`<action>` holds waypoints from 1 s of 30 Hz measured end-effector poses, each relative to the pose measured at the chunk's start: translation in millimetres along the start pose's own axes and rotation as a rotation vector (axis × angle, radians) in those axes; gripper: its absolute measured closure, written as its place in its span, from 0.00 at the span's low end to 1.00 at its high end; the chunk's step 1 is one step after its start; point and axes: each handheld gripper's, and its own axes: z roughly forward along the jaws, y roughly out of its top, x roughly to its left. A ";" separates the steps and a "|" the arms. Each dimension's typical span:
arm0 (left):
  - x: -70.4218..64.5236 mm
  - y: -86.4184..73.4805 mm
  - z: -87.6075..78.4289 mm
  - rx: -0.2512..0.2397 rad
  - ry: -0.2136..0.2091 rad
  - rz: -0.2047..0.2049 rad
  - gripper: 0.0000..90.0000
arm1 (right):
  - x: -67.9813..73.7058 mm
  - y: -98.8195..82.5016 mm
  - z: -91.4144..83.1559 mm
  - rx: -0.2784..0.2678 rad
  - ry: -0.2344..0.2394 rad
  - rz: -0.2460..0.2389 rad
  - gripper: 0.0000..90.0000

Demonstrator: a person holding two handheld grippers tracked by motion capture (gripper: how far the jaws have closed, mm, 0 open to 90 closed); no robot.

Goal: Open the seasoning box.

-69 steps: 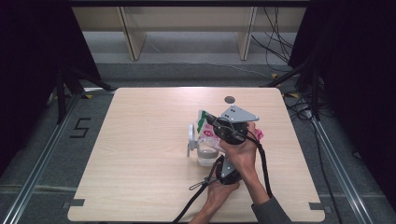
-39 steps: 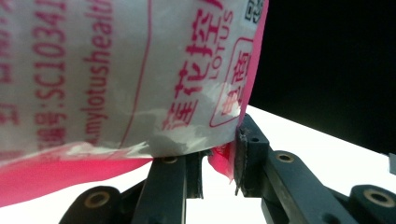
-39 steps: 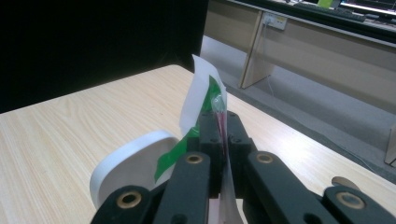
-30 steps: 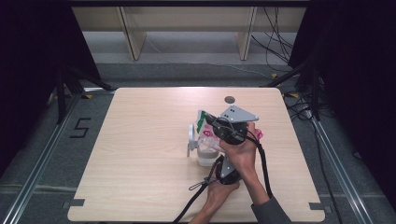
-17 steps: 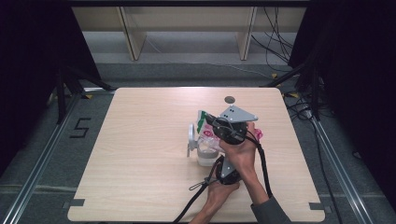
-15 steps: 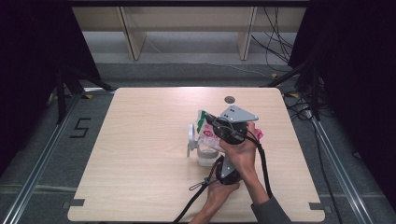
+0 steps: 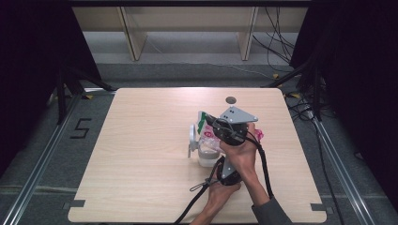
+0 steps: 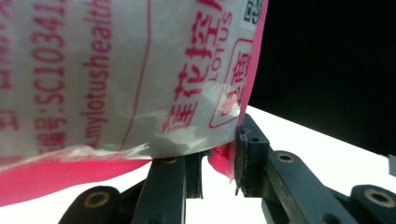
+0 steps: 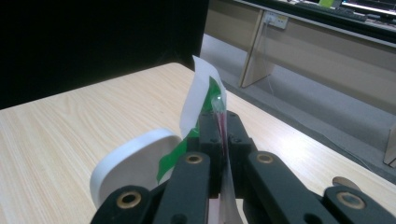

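Both tongs on packet

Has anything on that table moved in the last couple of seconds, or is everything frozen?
Nothing has visibly changed. The right gripper stays clamped on the green-and-white edge of the packet, the left gripper keeps hold of the packet's pink corner, and the white container with its open lid sits in the same spot on the table.

right gripper clamped shut above the left gripper, which grips too.
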 end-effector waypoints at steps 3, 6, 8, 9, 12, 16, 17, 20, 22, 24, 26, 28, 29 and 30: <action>0.9 -0.7 -0.3 0.017 0.015 0.027 0.83 | -0.5 0.6 0.1 -0.004 0.002 -0.010 0.99; 0.9 -0.6 -0.1 0.012 0.009 0.020 0.83 | -0.8 -0.3 0.3 -0.010 -0.015 -0.007 0.99; -0.3 -0.1 -0.1 0.002 0.005 0.004 0.83 | -0.4 0.6 -1.5 0.003 -0.002 0.019 0.99; -0.1 -0.2 -0.1 0.003 0.004 0.005 0.83 | -0.6 0.4 -1.4 0.003 -0.001 0.019 0.99; 0.8 -1.0 1.1 0.016 0.019 0.024 0.83 | -0.5 -0.9 0.6 -0.003 -0.004 0.011 0.99; 0.3 -0.5 0.2 0.011 0.012 0.022 0.83 | -2.1 0.4 -0.9 -0.005 -0.006 -0.014 0.99; 0.2 -0.6 0.6 0.016 0.019 0.023 0.83 | 1.1 -0.6 0.3 -0.003 0.004 0.036 0.99; -0.6 -0.1 0.1 0.001 0.005 0.005 0.83 | 1.2 -0.1 -0.7 0.001 -0.005 0.025 0.99; -0.7 -0.1 0.1 0.003 0.006 0.005 0.83 | -1.5 0.7 -0.9 -0.003 0.002 -0.006 0.99; -2.0 -1.0 3.3 -0.010 0.028 -0.010 0.83 | -0.4 -0.9 0.3 0.004 -0.005 0.013 0.99; -0.7 -1.0 1.3 0.004 0.006 0.007 0.83 | -1.2 -1.3 0.7 0.000 -0.006 0.010 0.99; -0.5 0.0 0.2 -0.002 0.008 0.004 0.83 | -1.2 0.7 -1.5 -0.004 0.000 -0.003 0.99; 0.8 0.7 -0.6 0.002 0.010 0.019 0.83 | -1.1 1.9 -2.9 -0.010 0.000 -0.007 0.99; 0.7 1.0 -0.4 0.005 0.011 0.017 0.83 | -1.5 2.2 -2.3 -0.022 0.002 -0.028 0.99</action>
